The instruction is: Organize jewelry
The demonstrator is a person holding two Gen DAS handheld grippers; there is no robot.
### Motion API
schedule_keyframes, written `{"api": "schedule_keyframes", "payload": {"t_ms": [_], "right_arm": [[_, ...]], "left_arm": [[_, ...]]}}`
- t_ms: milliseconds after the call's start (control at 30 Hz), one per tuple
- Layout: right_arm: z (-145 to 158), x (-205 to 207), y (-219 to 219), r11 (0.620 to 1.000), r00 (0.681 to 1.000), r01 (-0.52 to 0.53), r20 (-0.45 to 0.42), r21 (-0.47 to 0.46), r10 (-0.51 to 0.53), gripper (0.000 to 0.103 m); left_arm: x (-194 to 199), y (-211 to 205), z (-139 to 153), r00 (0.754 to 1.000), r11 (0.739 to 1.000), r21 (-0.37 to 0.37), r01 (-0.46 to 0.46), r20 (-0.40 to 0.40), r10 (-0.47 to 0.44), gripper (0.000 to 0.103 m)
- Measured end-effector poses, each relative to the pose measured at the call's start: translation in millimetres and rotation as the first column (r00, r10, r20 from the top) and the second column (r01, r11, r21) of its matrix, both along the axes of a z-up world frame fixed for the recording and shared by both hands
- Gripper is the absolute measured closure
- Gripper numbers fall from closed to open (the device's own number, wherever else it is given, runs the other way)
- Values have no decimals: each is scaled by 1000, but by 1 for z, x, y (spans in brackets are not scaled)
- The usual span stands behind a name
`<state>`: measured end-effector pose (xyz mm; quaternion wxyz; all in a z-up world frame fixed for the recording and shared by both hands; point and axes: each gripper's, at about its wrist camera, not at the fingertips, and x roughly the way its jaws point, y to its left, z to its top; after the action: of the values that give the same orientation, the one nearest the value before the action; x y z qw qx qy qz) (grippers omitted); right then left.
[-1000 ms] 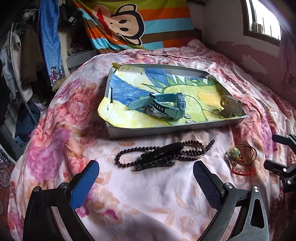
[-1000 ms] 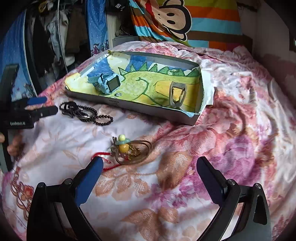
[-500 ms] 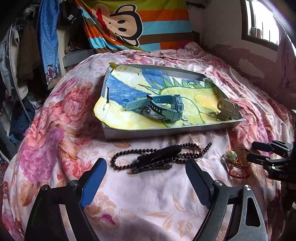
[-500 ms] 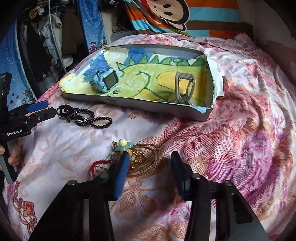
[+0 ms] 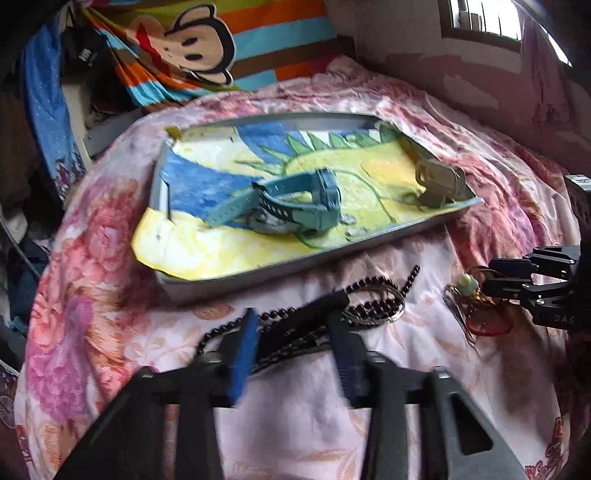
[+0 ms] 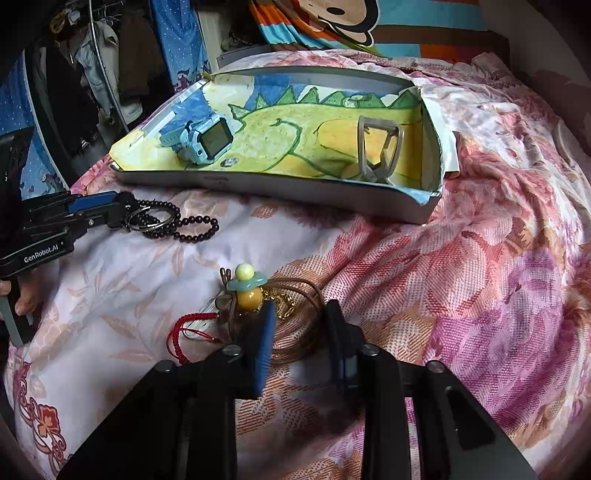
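Note:
A grey tray [image 5: 295,266] [image 6: 280,192] lined with a dinosaur drawing lies on the bed. It holds a teal watch [image 5: 295,206] [image 6: 207,138] and a grey clip [image 5: 439,181] [image 6: 378,151]. In front of it lie a dark bead string with metal rings and a black clip [image 5: 332,314] [image 6: 173,221]. My left gripper [image 5: 291,354] [image 6: 99,210] has closed in around the black clip and beads. My right gripper [image 6: 299,339] [image 5: 506,275] stands narrowed around a brown cord necklace [image 6: 295,295] with a yellow-and-teal bead charm [image 6: 245,284] [image 5: 467,286] and red cord [image 6: 184,328].
The floral bedspread [image 6: 480,258] covers the whole bed. A striped monkey blanket [image 5: 221,48] hangs behind the tray. Clothes and a blue cloth [image 6: 177,48] hang at the left. A window [image 5: 498,22] is at the upper right.
Both grippers moved forward and down onto their piles. The left jaws narrowed from wide open around the black clip. The right jaws narrowed further around the brown cord.

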<state>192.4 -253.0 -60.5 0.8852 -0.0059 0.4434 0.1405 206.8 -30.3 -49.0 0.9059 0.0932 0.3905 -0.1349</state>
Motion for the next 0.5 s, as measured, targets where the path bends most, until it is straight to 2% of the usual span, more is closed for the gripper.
{"api": "schedule_keyframes", "payload": {"t_ms": [67,133,167,333,500], "right_arm": [[-2,0,0,1000,1000,-1,-11,4,1,90],[-3,0,0,1000,1000,-5,-15,10,5,96],[-3,0,0,1000,1000,-5,-15,11,5,99],[2,-3,-1,1000,1000,-3,15,15,3,100],[15,-9,-1,1000,997,-3,83,21,2,100]], "left_arm": [[-2,0,0,1000,1000,-3,1,-1,-1,82],[-2,1,2,1000,1000,-18,6,-6,-6,94],[-3,1,3,1000,1000,-31,3,-10,-4,95],[-2,4,6,997,996,-72,-53,-51,49,96],[-11,4,20,998,992,-111,-61,-22,59,97]]}}
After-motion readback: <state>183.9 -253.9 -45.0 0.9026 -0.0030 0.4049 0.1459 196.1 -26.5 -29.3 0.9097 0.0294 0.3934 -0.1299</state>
